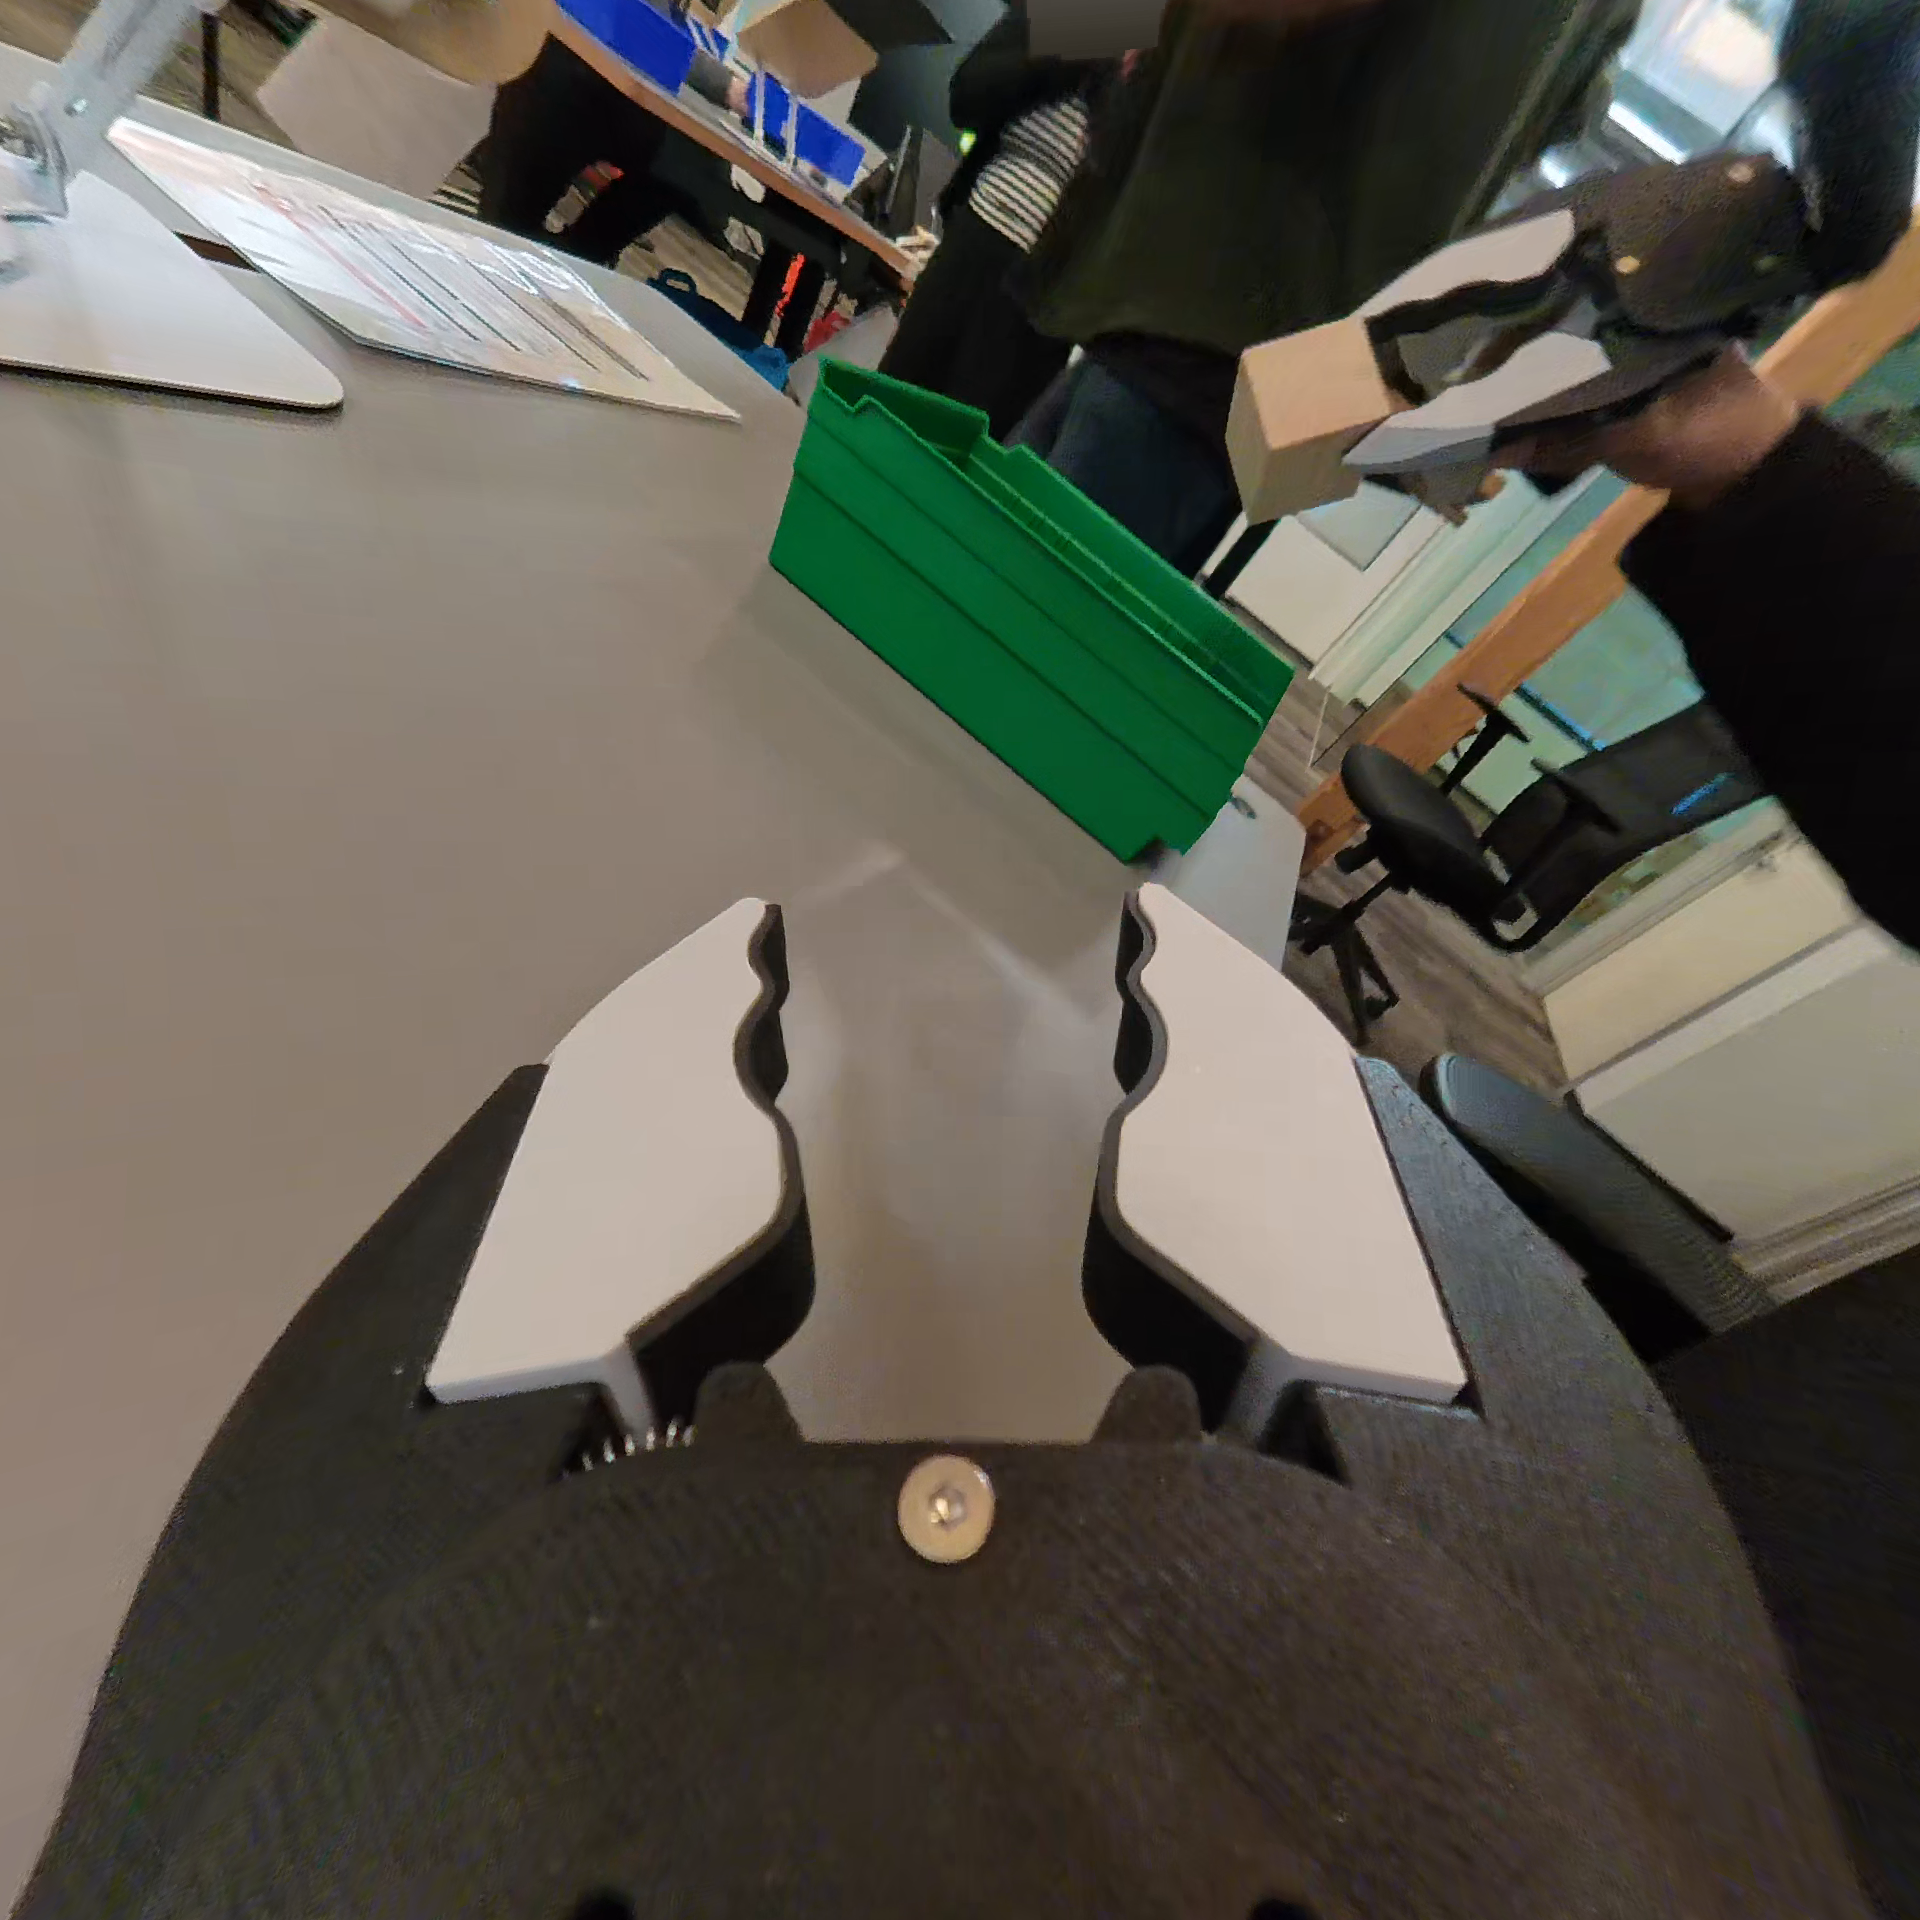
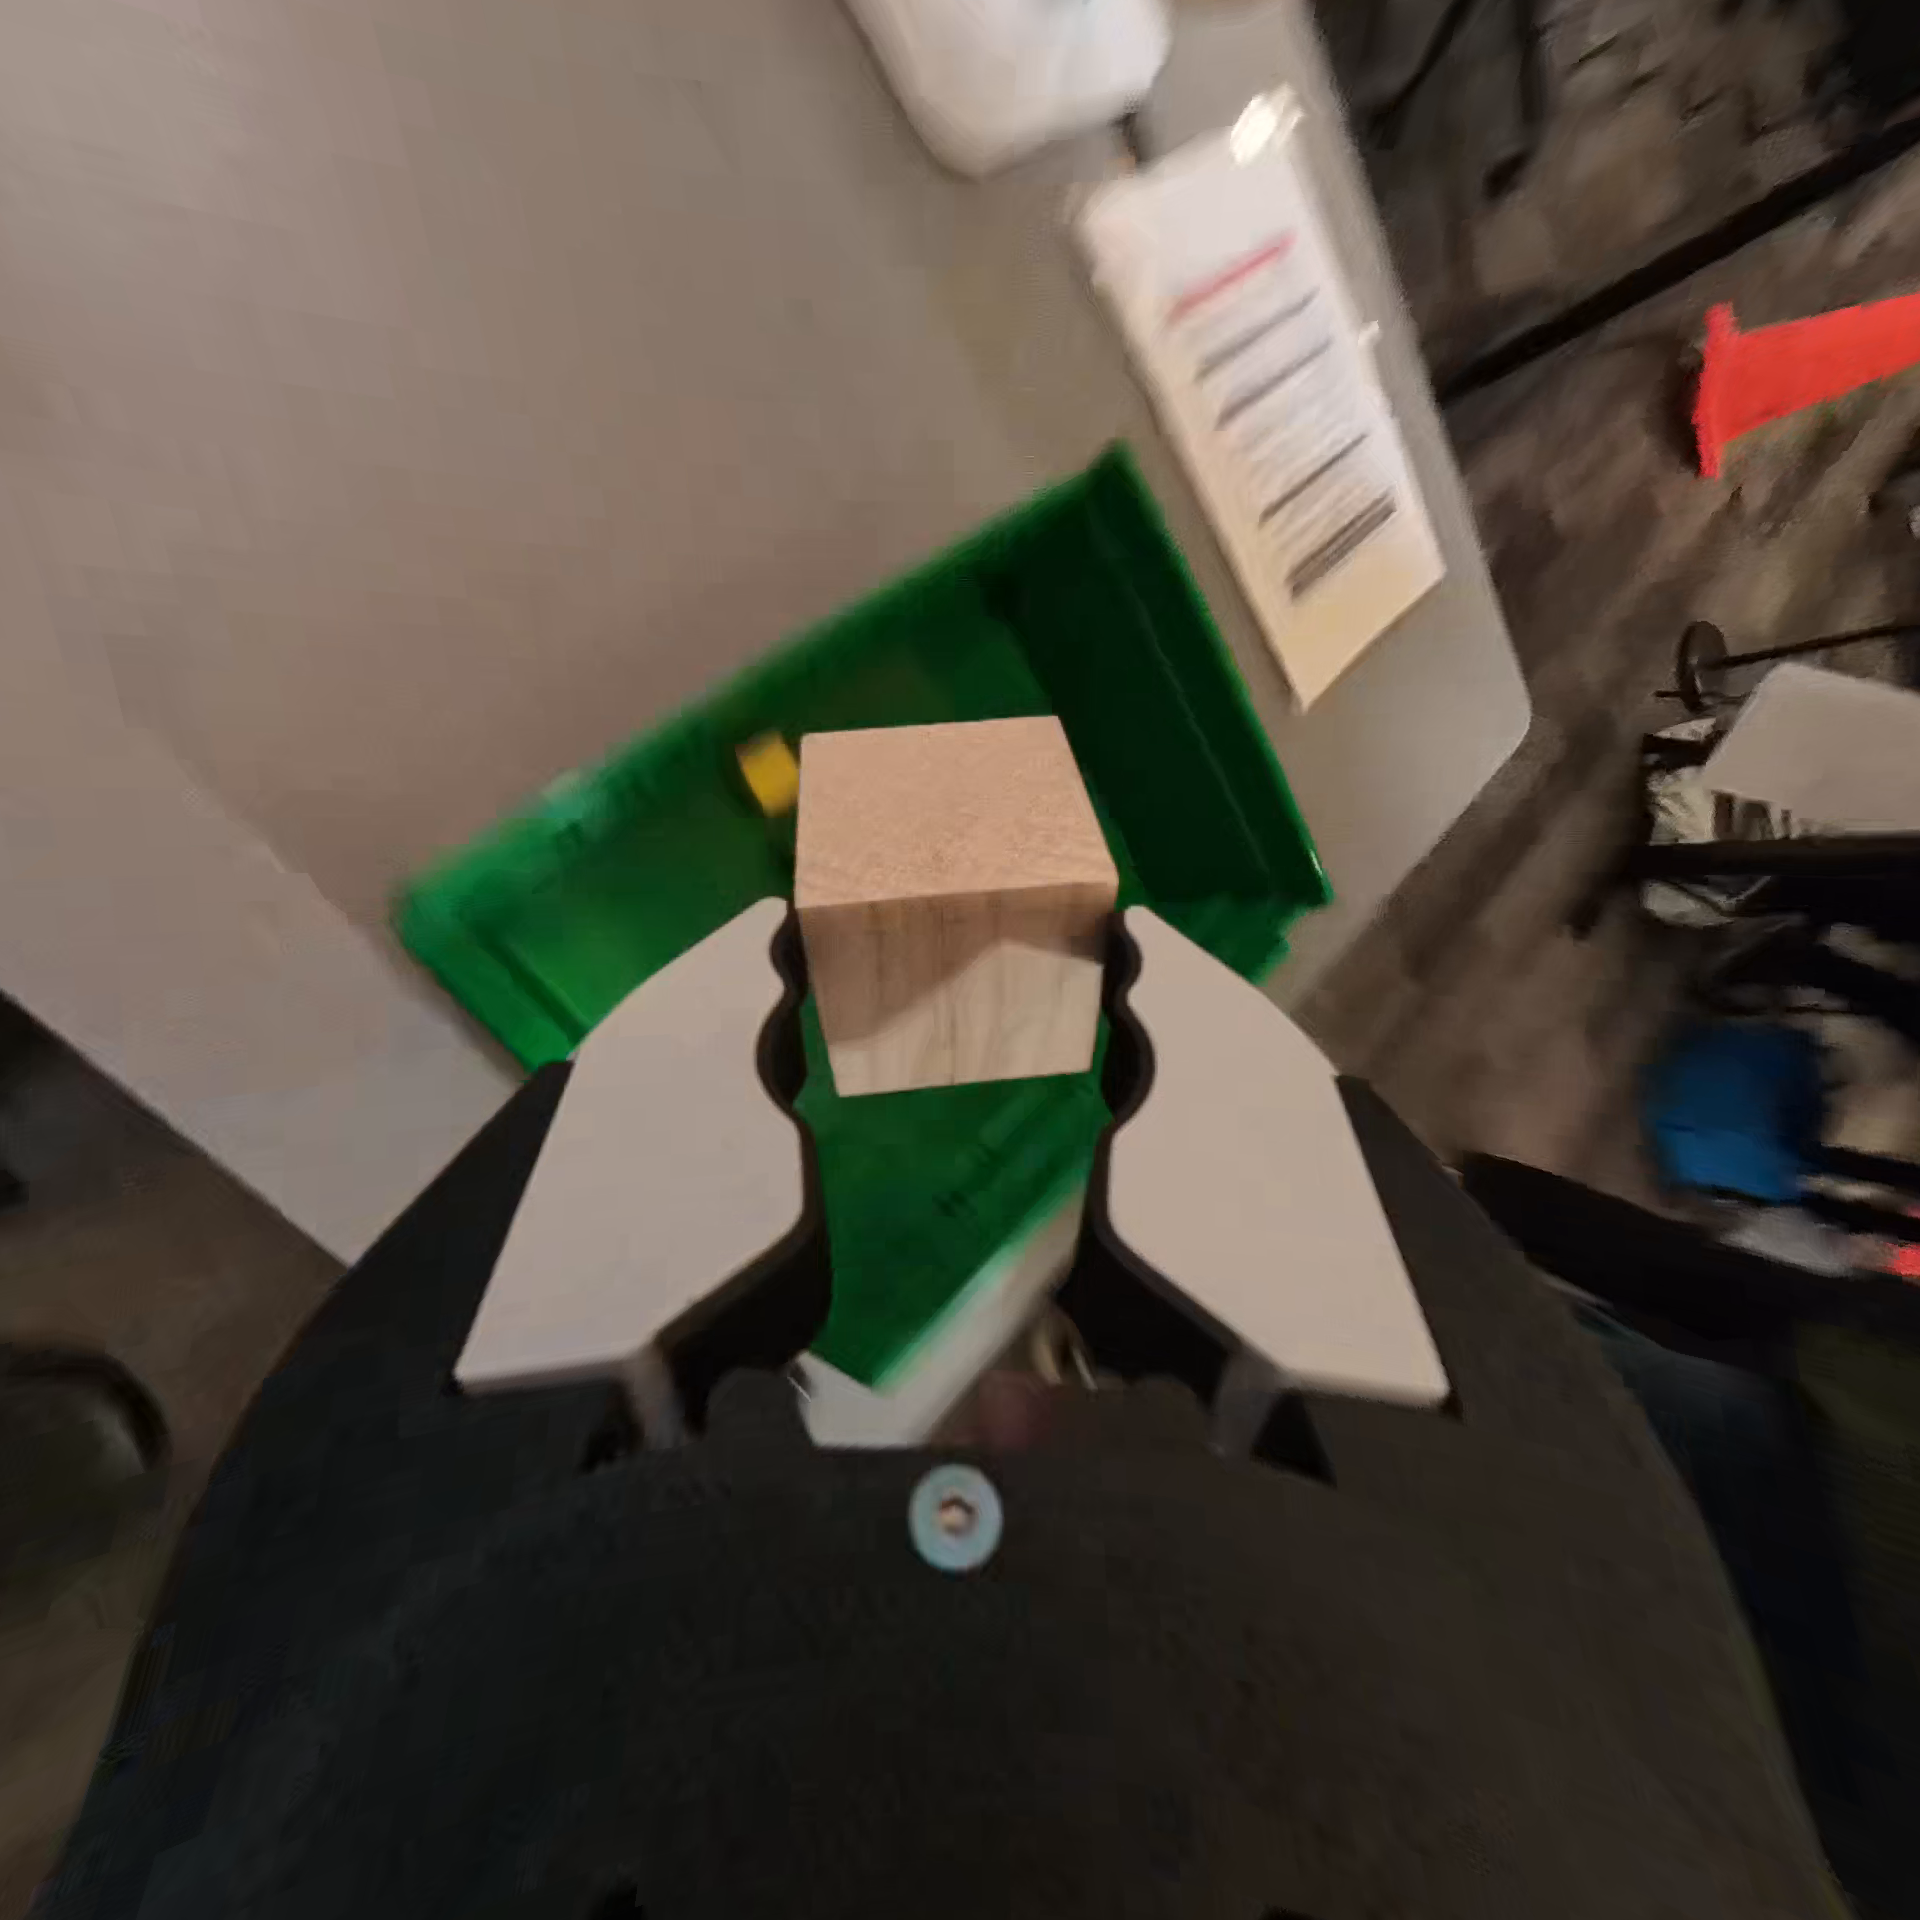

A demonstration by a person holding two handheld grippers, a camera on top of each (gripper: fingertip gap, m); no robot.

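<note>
- wooden block (image 2: 951, 894) clamped between the right gripper (image 2: 951, 925) fingertips, held in the air above the green bin (image 2: 1132, 665); its far end sticks out past the tips
- right wrist view is blurred; small yellow thing (image 2: 767, 784) inside the bin, half hidden behind the block, cannot tell what it is
- bin floor partly covered by block and fingers; near end of bin cut off behind the gripper body
- left gripper (image 1: 951, 935) jaws apart, nothing between them, over bare grey table (image 1: 364, 727); well short of the bin
- printed sheet (image 1: 416, 281) lies flat on the table beyond the bin; white pad (image 1: 156, 322) beside it
- person (image 1: 1299, 187) stands behind the table; office chair (image 1: 1423, 831) off to the right
</note>
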